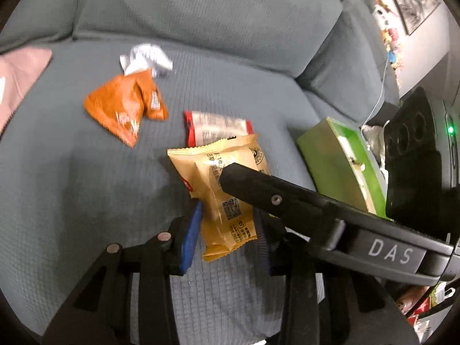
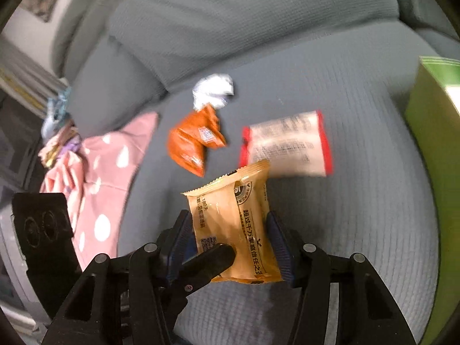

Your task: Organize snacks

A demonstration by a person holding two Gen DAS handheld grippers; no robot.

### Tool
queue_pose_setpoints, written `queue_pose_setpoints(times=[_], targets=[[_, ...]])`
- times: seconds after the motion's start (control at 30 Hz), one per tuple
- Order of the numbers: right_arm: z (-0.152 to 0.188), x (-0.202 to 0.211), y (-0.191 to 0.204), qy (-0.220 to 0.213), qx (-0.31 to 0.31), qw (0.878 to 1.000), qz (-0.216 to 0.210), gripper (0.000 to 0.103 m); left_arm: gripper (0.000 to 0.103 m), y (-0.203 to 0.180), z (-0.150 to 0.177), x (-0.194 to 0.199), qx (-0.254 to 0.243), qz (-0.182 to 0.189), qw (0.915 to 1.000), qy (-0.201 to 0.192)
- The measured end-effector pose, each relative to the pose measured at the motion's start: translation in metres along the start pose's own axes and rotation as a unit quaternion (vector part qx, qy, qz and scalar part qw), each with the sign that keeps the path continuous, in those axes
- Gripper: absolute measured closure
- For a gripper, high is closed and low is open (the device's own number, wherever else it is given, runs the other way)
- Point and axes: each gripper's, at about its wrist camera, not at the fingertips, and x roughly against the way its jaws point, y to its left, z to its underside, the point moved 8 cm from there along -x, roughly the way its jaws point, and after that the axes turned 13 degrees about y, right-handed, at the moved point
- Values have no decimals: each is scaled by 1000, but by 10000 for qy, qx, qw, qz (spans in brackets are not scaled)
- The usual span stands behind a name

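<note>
The left gripper point(image 1: 227, 230) and right gripper point(image 2: 233, 238) were each closed part-way on a tan snack packet point(image 1: 221, 189) of their own, blue pads against its sides, above the grey sofa seat point(image 1: 72, 187). Just beyond lay a red-edged white packet point(image 2: 287, 143) (print too blurred to read), then an orange packet point(image 1: 123, 106) touching a crumpled white wrapper point(image 1: 146, 57). A green box point(image 1: 339, 161) stood at the right.

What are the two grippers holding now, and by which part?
Both hold the tan snack packet: the right gripper pinches its long side edges near the bottom, the left gripper its lower end, across the width.
</note>
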Motion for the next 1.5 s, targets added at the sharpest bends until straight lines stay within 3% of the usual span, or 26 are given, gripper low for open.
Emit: queue_pose_setpoints(times=[0.17, 0.3, 0.43, 0.63, 0.8, 1.07, 1.5], targets=[[-4, 21, 17, -597, 405, 9973, 111, 46, 69, -5, -6, 15, -167, -34, 9988, -451], [-6, 35, 28, -954, 656, 9932, 113, 46, 69, -14, -10, 28, -510, -353, 9926, -1045], [-6, 54, 38, -1385, 895, 9862, 111, 46, 69, -17, -11, 44, -629, -320, 9869, -1453], [-7, 69, 43, -1607, 1003, 9819, 41, 46, 69, -28, -19, 57, -974, -514, 9766, -1845], [-9, 90, 38, -1852, 890, 9786, -25, 46, 69, -44, -27, 61, -1162, -523, 9720, -1974], [-8, 131, 17, -2312, 684, 9700, 315, 46, 68, -88, -37, 54, -1520, -397, 9674, -1988], [-8, 191, -60, -2843, -183, 9567, 592, 46, 67, -172, -52, 6, -2211, 186, 9629, -1537]])
